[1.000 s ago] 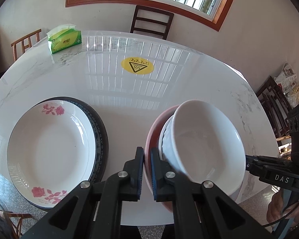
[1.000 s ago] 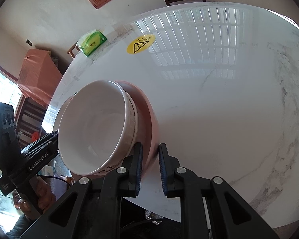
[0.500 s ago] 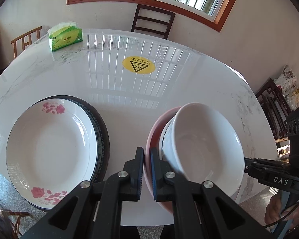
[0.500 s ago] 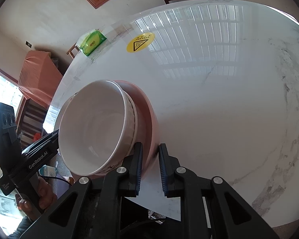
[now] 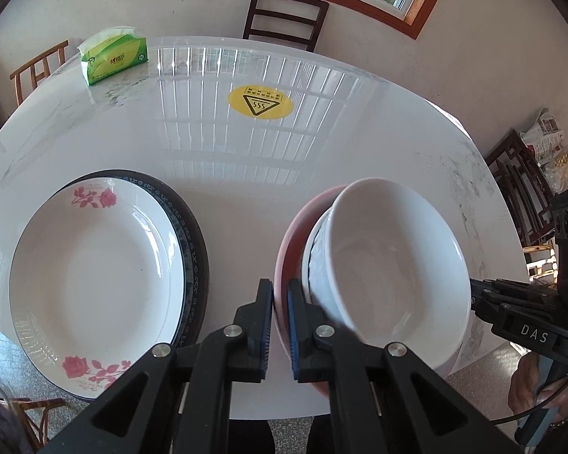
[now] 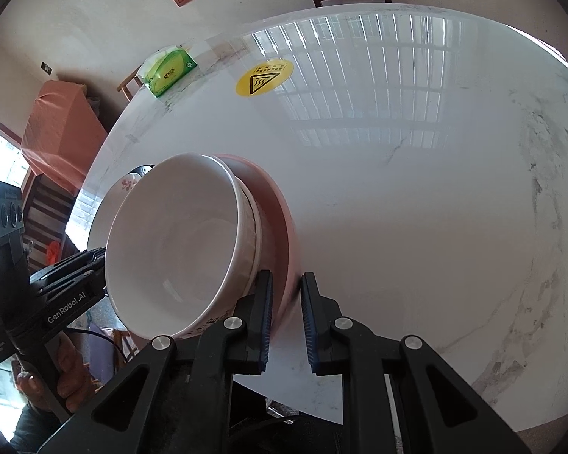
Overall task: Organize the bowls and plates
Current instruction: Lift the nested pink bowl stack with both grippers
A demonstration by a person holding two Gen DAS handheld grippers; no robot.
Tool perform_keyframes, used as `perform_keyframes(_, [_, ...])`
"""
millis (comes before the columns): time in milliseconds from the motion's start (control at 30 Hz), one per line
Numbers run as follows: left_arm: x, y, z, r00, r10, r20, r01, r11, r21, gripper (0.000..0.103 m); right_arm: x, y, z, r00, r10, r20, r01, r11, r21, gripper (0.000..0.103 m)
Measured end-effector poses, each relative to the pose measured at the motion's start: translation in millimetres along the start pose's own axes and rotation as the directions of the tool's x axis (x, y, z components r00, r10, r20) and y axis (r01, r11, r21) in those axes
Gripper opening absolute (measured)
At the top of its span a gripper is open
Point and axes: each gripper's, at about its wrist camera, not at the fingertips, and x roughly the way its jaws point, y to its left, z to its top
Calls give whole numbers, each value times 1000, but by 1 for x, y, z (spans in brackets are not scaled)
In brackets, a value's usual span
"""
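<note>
Between the fingers of the left claw (image 5: pixel 280 325) sits the rim of a pink bowl (image 5: pixel 289 242), pinched from its left side with the jaws drawn narrow around it. On the opposite side the right claw (image 6: pixel 287 325) straddles the same pink rim (image 6: pixel 280 204); its blue pads stand a little apart, and whether they press the rim I cannot tell. A white bowl (image 5: pixel 394 265) is nested inside the pink one, and the whole stack tilts, held over the near edge of the round white table (image 5: pixel 246 174). Just to the left of the bowls, a white plate with pink roses (image 5: pixel 91 268) lies on a dark-rimmed plate (image 5: pixel 198 242), both resting flat on the table. Farther out, a yellow warning sticker (image 5: pixel 260 101) marks the middle of the table, and a green tissue pack (image 5: pixel 113 56) sits at the far left edge. Beyond the table stands a dark chair (image 5: pixel 284 19) under the window.
</note>
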Motion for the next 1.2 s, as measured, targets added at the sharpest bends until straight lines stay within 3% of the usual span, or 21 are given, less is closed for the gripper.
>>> perform_keyframes(400, [-10, 6, 3, 998, -41, 52, 45, 996, -81, 5, -8, -9, -4, 997, 67, 40, -69, 996, 51, 17])
perform_keyframes(1200, [-65, 44, 16, 989, 13, 144, 11, 987, -162, 5, -17, 33, 15, 985, 160, 58, -161, 987, 22, 17])
